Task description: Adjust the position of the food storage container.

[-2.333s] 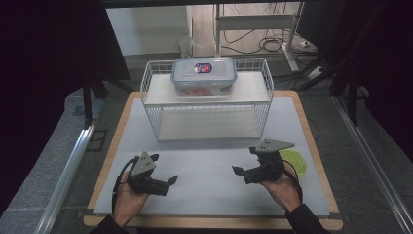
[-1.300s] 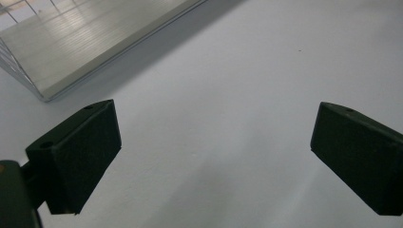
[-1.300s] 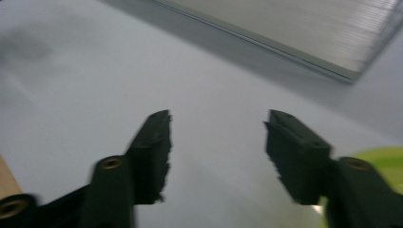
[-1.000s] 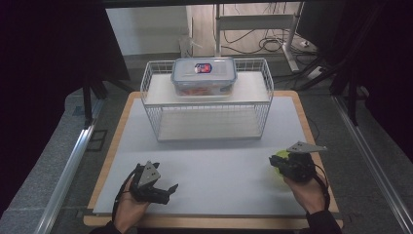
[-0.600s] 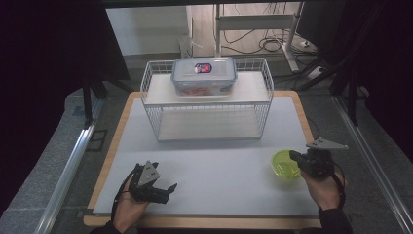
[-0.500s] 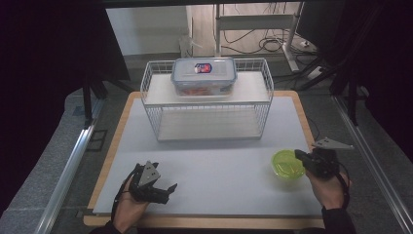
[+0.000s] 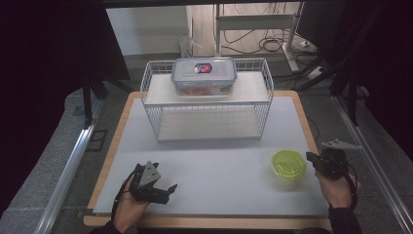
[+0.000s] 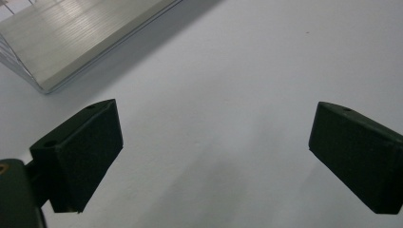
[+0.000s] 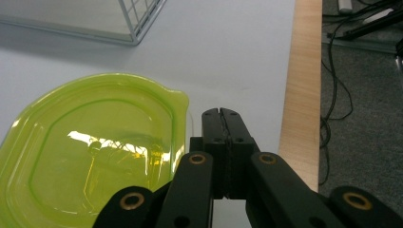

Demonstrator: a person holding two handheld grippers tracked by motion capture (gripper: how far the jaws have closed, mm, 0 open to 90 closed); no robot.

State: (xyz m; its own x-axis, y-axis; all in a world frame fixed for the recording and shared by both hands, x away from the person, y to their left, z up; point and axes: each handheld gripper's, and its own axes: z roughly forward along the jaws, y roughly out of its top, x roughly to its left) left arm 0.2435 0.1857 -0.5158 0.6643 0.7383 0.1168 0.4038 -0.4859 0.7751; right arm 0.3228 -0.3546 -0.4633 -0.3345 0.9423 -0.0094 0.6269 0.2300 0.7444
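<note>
The right gripper view shows the right gripper's (image 9: 222, 114) jaws pressed together just beside one green lid (image 9: 90, 152), possibly touching, while the high view adds one lidded container (image 7: 204, 76) on one wire rack (image 7: 207, 100), the left gripper's (image 7: 165, 187) jaws apart.

Open white mat (image 7: 214, 165) between both tongs, wire rack (image 7: 207, 105) (container on top) blocking the far side.

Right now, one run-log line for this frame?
left gripper: open, over bare mat | right gripper: jaws shut, empty, beside green lid | box: on rack
</note>
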